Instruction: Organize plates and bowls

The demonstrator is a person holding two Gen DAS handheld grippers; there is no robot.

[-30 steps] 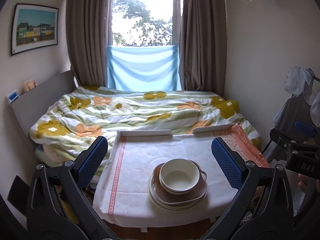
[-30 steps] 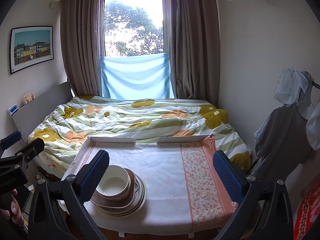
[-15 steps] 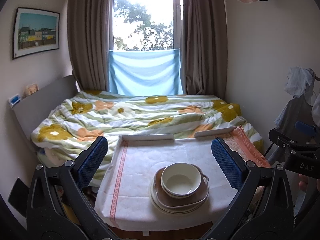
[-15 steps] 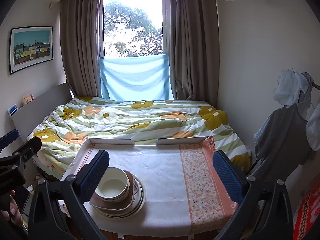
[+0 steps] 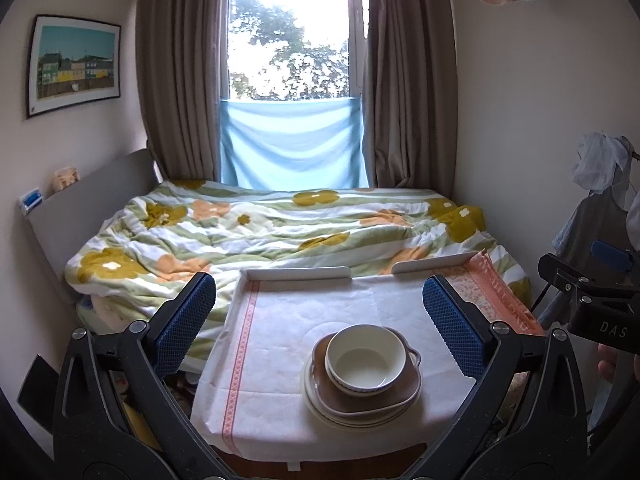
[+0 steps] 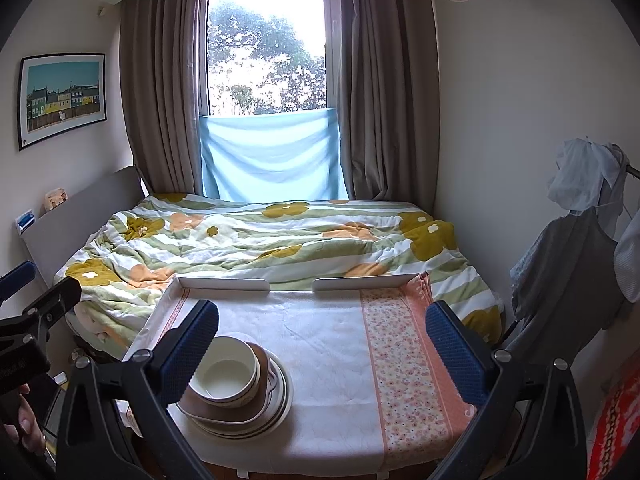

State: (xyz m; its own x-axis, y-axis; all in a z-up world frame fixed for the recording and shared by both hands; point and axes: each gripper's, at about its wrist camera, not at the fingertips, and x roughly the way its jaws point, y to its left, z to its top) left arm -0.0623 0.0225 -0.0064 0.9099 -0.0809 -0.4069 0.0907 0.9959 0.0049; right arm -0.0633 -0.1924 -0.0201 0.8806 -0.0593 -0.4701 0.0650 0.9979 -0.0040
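Both tools are up off the table, nothing between the fingers. My left gripper point(image 5: 320, 320) is spread wide, blue ribbed pads well apart, framing the crockery from above and behind. My right gripper point(image 6: 320, 344) is likewise released, its left pad point(image 6: 188, 350) overlapping the near-left edge of the stack in its view; I cannot tell if it touches.

The stack: a white round ceramic bowl point(image 5: 366, 360) sits upright in a brown square dish with small handles point(image 5: 400, 394), which rests on cream round plates with dark rims point(image 5: 344, 416). All nested, one pile, on the near-left part of the small table under a white cloth with an orange floral border point(image 6: 404, 360).

Beyond the table's far raised rim lies a bed with a green, white and yellow flowered quilt point(image 5: 260, 228). Brown curtains point(image 6: 160, 100) flank the window; a pale blue cloth point(image 6: 272, 156) hangs across its lower part. Framed picture of coloured houses point(image 5: 74, 64) on the left wall.
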